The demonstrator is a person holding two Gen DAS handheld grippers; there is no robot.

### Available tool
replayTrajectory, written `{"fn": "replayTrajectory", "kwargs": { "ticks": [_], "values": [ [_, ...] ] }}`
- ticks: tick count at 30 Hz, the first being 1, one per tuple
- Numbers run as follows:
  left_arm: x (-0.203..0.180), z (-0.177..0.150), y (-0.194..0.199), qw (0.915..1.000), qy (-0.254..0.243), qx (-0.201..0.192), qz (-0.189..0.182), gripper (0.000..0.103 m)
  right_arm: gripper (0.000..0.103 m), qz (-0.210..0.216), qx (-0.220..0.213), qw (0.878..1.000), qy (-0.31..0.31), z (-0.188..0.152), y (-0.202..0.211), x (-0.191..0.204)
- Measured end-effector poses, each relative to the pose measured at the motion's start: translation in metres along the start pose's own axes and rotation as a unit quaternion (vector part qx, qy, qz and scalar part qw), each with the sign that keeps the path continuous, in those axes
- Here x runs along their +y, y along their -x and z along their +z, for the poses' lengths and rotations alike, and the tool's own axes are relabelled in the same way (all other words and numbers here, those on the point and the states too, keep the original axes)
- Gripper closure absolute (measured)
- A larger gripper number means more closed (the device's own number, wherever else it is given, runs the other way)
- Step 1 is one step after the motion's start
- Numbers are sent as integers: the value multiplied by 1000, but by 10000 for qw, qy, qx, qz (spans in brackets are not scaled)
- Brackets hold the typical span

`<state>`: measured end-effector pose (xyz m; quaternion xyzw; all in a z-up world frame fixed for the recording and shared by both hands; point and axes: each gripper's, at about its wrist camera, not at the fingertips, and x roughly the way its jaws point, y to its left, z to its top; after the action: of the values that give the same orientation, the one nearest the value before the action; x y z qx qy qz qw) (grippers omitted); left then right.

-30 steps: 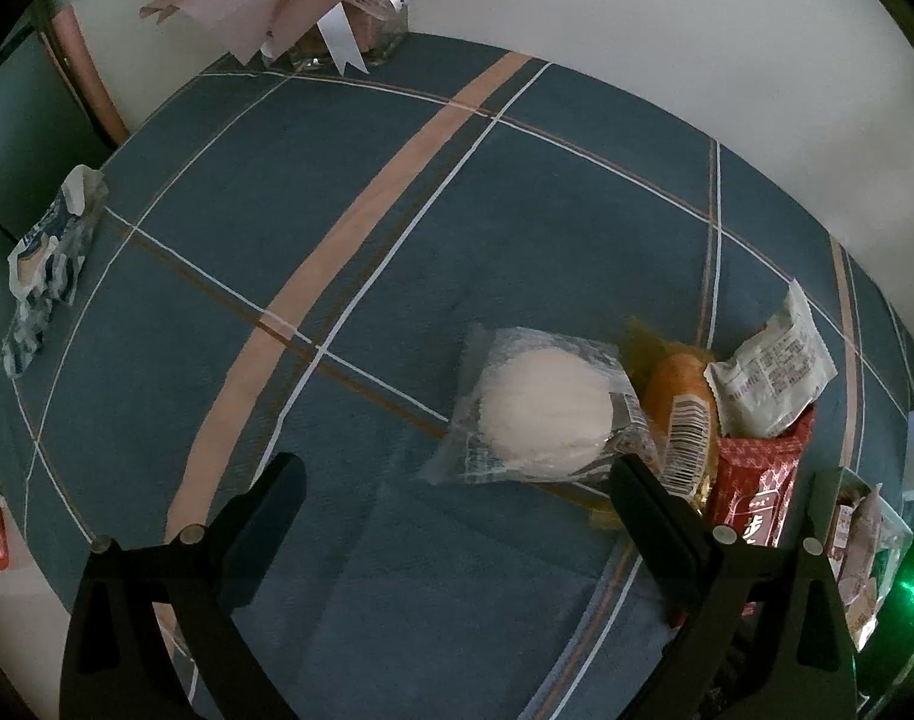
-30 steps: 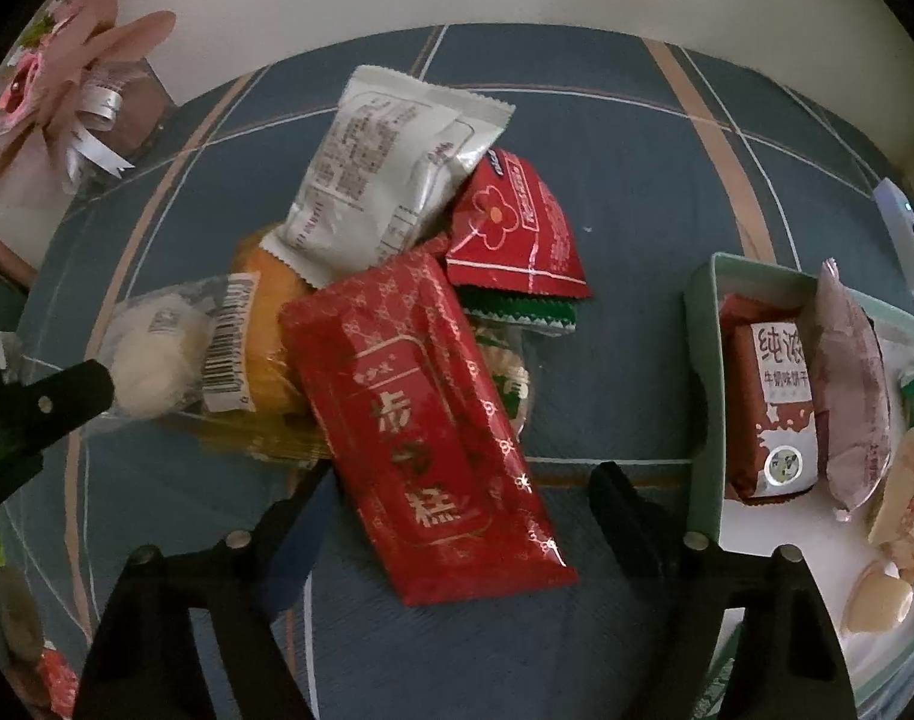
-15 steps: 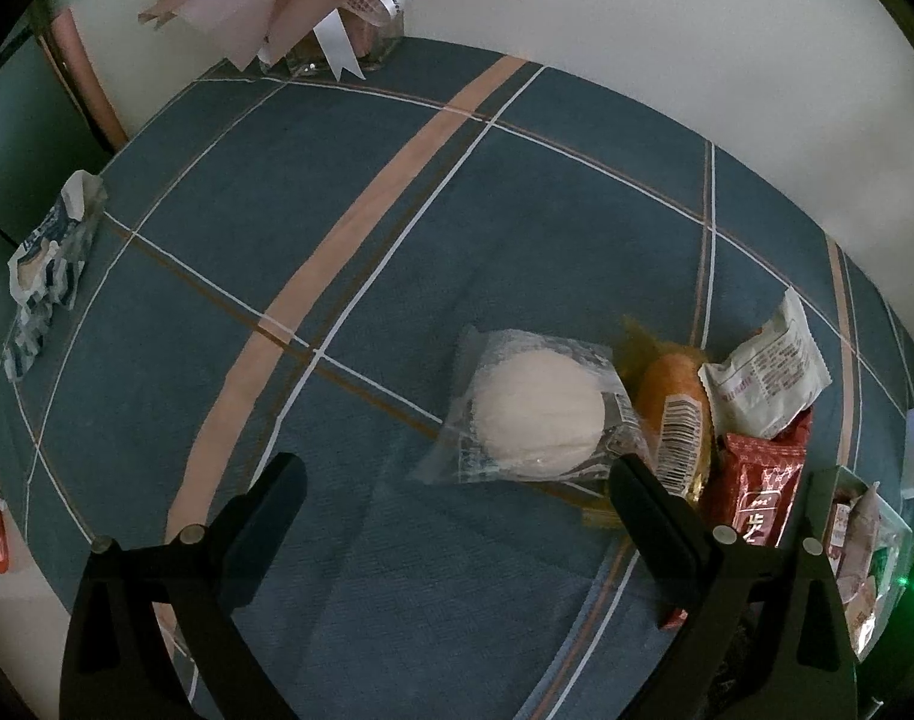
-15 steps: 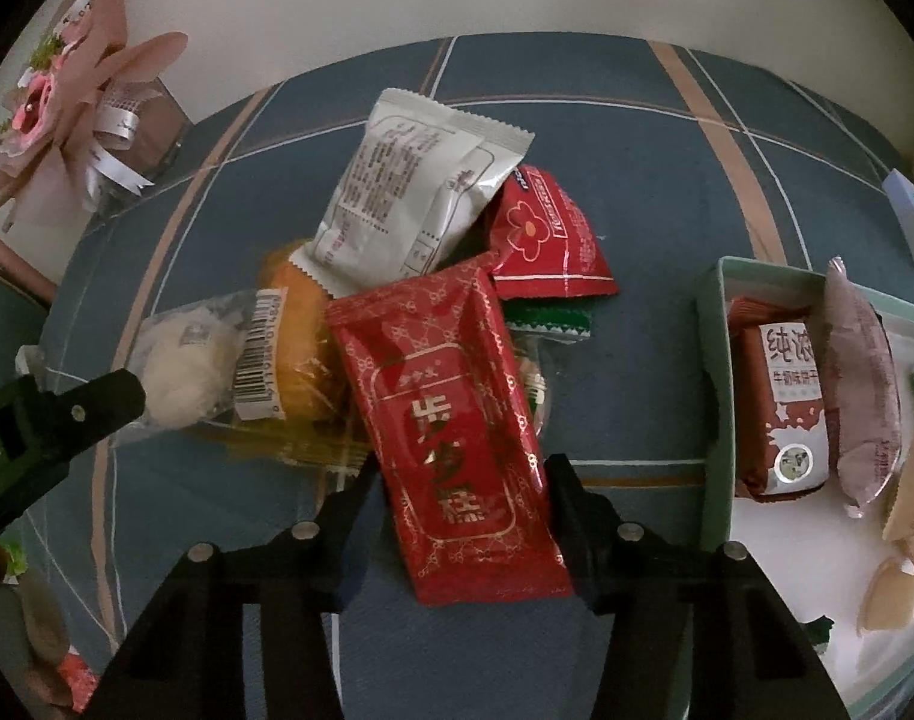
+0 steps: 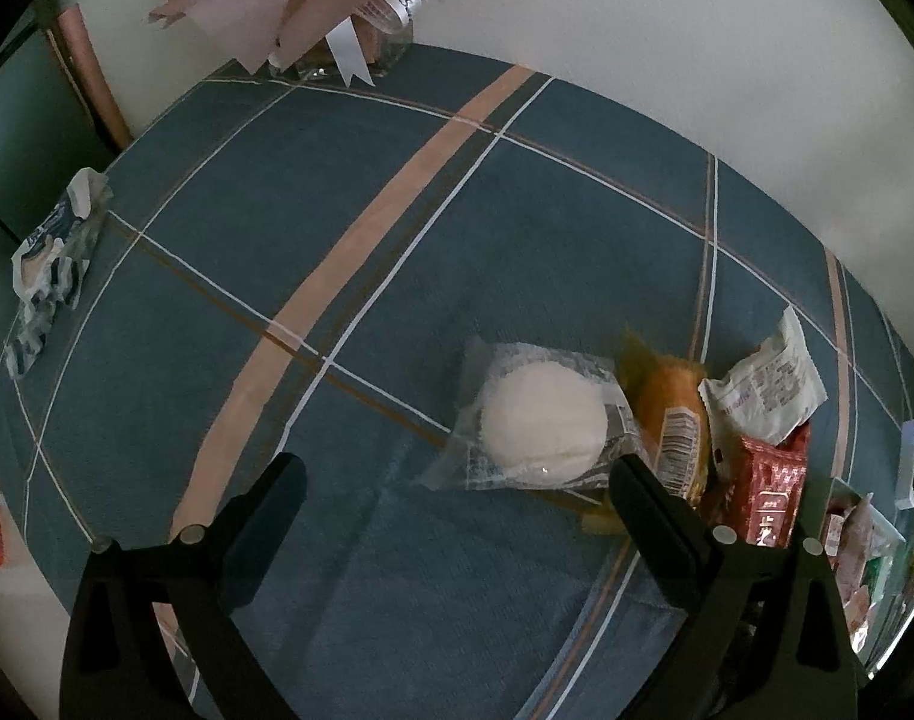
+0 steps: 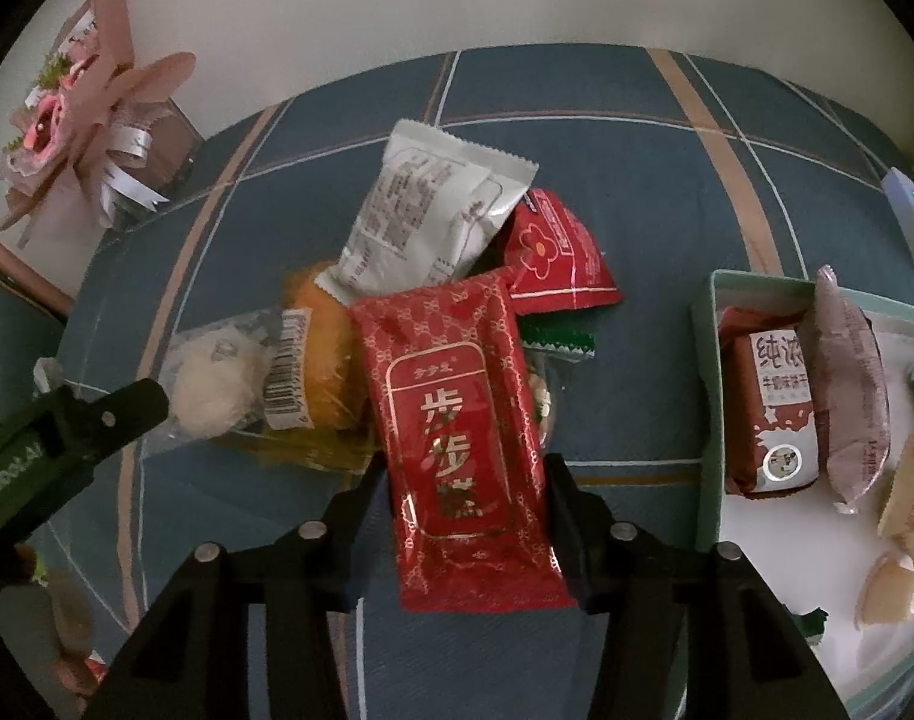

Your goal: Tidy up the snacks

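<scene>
Left claw (image 5: 457, 474) spread; right claw (image 6: 466, 495) pinched.

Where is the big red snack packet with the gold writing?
In the right wrist view, the big red packet sits centre, pinched by the right gripper, overlapping the orange bun.

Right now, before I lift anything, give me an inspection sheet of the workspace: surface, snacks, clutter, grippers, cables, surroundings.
Surface: blue plaid tablecloth, creased near the left gripper.
Job's things: long red packet lies on top of a pile with the silver packet, small red flower packet, orange cake and white bun. Pale green tray on the right already holds several snacks.
Clutter: crumpled blue-white wrapper at the left table edge.
Grippers: right gripper closed on the long red packet's sides; left gripper open, holding nothing, with the white bun just ahead.
Cables: nothing seen.
Surroundings: pink bouquet at the back against a pale wall.
</scene>
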<state>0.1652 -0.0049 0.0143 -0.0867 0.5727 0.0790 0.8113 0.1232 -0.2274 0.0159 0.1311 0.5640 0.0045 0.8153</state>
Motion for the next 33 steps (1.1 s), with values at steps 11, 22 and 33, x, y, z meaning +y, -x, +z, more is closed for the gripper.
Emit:
{"fn": "replayTrajectory", "kwargs": {
  "ticks": [11, 22, 33],
  "values": [
    [-8, 6, 5, 9998, -104, -170, -4, 2, 53, 113, -379, 9991, -149, 6, 34, -7],
    [-21, 23, -6, 9990, -340, -273, -21, 2, 53, 76, -304, 9992, -264, 9, 30, -15],
    [-38, 25, -36, 9982, -575, -138, -93, 2, 53, 63, -204, 9992, -339, 8, 24, -21]
  ]
}}
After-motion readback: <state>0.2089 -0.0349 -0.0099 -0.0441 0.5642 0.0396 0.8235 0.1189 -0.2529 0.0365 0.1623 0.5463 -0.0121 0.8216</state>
